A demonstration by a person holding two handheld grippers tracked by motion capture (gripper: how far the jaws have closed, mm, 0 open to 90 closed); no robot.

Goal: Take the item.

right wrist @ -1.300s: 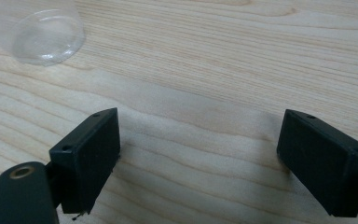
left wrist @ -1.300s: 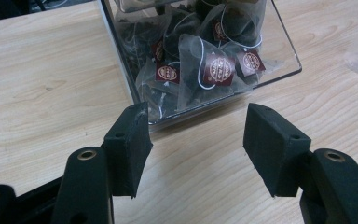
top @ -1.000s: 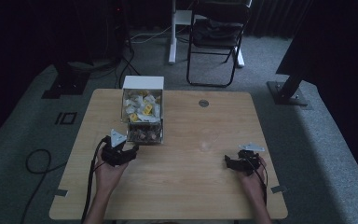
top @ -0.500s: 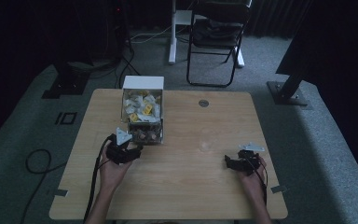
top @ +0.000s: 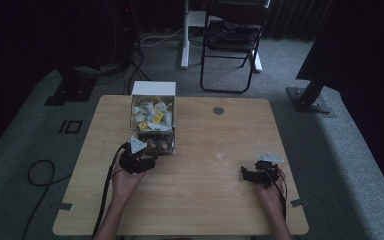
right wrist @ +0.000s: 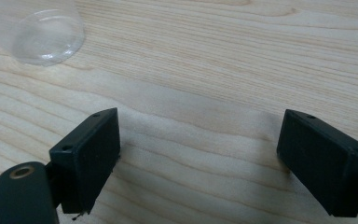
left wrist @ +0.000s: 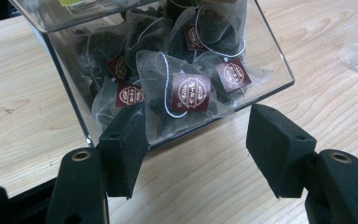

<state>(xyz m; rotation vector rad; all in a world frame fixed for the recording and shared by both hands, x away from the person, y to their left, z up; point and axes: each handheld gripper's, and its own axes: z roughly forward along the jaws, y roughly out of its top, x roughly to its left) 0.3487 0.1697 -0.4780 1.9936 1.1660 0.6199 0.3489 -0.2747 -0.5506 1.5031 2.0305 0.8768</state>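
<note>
Left hand-held gripper [left wrist: 196, 149], jaws apart and empty, sits just before the clear box [left wrist: 270, 60] of tea bags [left wrist: 186, 91]. Well right of the box, the right hand-held gripper [right wrist: 198, 161] rests spread wide on the table [right wrist: 242, 56], a clear cup [right wrist: 49, 37] nearby.

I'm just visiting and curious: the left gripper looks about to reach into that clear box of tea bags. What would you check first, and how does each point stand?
1. Left gripper open: ok.
2. Tea bags in the clear box ahead of it: ok.
3. Box's near opening reachable: cannot tell; a clear wall may stand between.
4. Right gripper open, holding nothing: ok.
5. Clear plastic cup apart from the right gripper: ok.
</note>
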